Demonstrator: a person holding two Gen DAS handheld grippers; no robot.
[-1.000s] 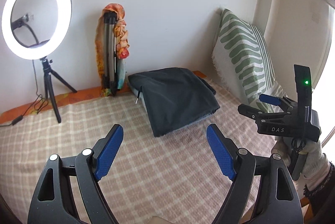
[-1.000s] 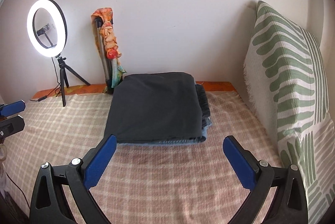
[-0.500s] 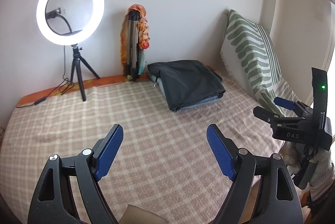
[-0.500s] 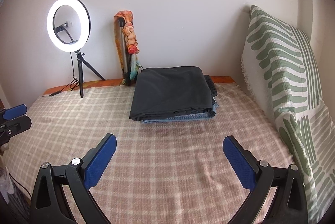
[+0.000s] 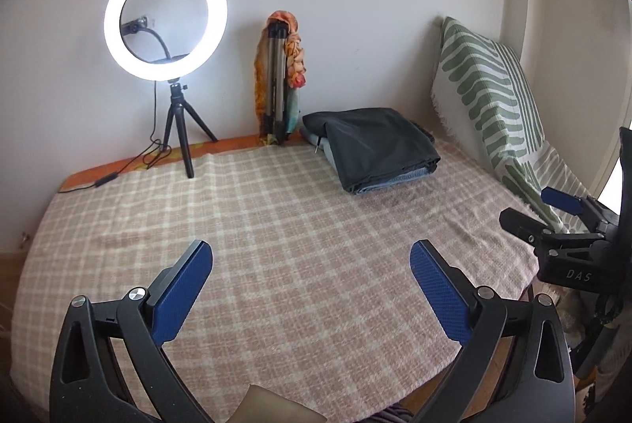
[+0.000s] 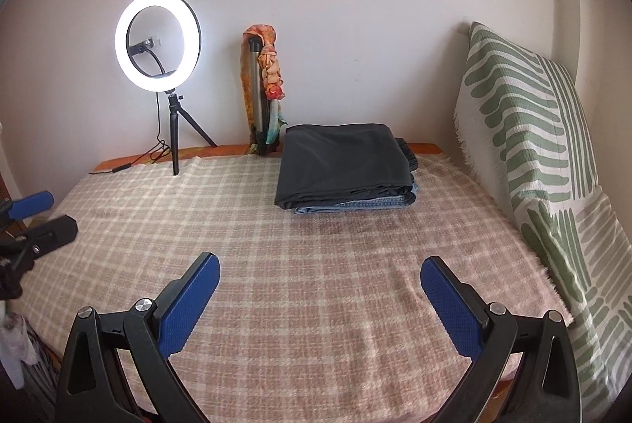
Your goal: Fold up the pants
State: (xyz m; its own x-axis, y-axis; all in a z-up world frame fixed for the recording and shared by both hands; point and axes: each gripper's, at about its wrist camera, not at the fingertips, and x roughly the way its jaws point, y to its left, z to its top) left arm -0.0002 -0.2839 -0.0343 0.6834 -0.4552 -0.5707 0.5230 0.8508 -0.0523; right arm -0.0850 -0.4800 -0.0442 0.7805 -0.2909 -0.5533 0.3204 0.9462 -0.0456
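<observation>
Dark grey-black cloth, the folded pants (image 6: 341,162) lie squared on top of a folded denim piece (image 6: 355,205), far ahead of both sets of jaws and well apart from them, near the wall. A second ago that stack filled the middle of each view just beyond the fingertips; now it sits small and distant, so both hands have drawn back across the checked blanket (image 6: 316,265). That suggests the fold is done and the pile left alone. The left gripper (image 5: 310,271) has nothing between its jaws, which are spreading wider; the right gripper (image 6: 320,279) stands wide and empty too. Beyond the stack stand a lit ring light (image 5: 165,18) and a striped cushion (image 6: 525,130). The only legible writing is "DAS" on the right gripper's body.
</observation>
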